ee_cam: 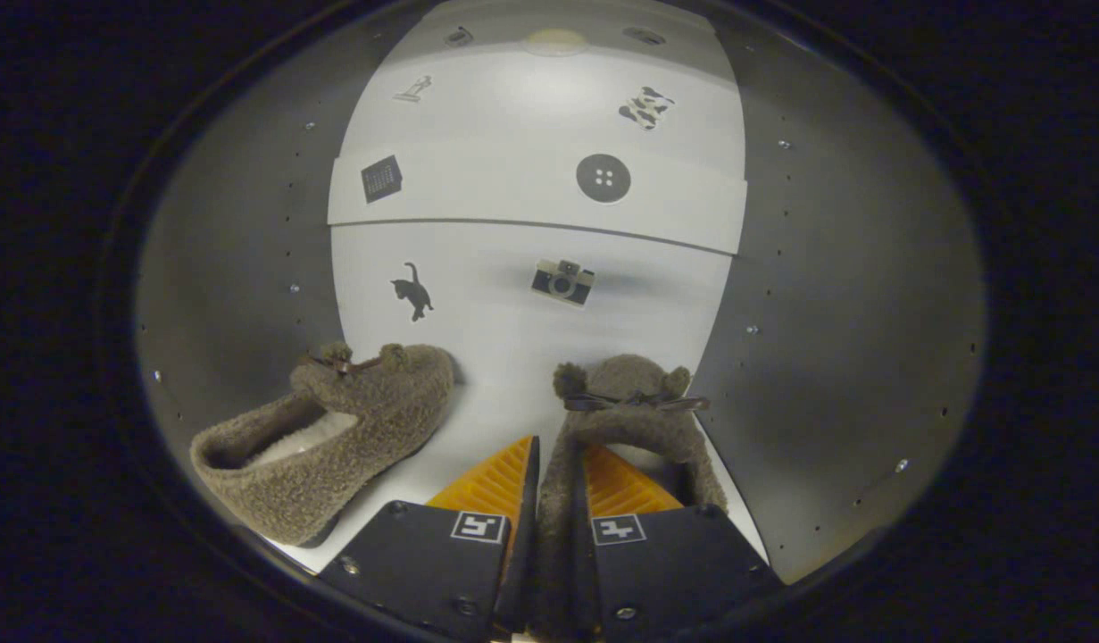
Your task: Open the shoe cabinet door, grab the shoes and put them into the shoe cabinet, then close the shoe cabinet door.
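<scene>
Gripper view: the right slipper (634, 420), a fuzzy brown one with a small bow across its front, has the wall of its opening pinched between the two fingers of the hand-held gripper (558, 500). The fingers stand almost together, with only that strip of fleece between them, so the grip looks firm. The slipper's toe points straight ahead, away from the fingers, toward the white back panel (513, 339) of the shoe cabinet, and its long axis runs along the fingers' own line. Whether its sole rests on the cabinet floor (487, 420) or hangs just above it I cannot tell.

The left slipper (335, 438) lies on the floor to the left of the fingers, near the held one but apart from it. Its toe angles ahead and toward the middle, close to the back panel, with its heel nearest the grey left wall (237, 295).

Judging by the grey walls on both sides, the door is already open, one slipper is stowed and the second is inside but not yet released. Letting go, drawing out and closing the door appear to remain.
</scene>
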A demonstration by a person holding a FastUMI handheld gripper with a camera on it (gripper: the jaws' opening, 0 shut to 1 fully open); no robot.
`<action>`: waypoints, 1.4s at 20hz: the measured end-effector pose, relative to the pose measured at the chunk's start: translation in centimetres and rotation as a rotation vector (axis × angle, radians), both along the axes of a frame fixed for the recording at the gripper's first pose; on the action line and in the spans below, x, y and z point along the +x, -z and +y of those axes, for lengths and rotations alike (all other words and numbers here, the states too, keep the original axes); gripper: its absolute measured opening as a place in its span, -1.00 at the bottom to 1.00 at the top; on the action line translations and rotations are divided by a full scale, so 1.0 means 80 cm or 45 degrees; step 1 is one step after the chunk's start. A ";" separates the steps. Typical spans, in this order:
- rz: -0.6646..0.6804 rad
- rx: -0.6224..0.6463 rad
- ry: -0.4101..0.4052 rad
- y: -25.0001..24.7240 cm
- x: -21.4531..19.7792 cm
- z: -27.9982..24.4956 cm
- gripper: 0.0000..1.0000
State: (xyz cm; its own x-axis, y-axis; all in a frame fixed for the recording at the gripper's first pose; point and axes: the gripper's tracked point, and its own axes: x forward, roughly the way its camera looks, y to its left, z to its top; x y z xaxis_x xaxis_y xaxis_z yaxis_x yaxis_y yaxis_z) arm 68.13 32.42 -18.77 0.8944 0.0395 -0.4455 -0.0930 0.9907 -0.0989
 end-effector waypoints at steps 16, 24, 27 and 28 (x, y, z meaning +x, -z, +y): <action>-0.121 -0.069 -0.020 -0.088 -0.097 -0.010 0.08; -0.288 -0.023 -0.101 -0.147 -0.202 0.007 0.88; -0.363 -0.005 -0.134 -0.175 -0.259 0.011 1.00; -0.389 -0.007 -0.142 -0.187 -0.280 0.010 1.00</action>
State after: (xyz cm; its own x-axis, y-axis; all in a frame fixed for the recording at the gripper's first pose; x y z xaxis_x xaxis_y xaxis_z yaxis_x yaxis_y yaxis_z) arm 45.76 33.26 -3.84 0.9770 0.1431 -0.1579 -0.1662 0.9755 -0.1443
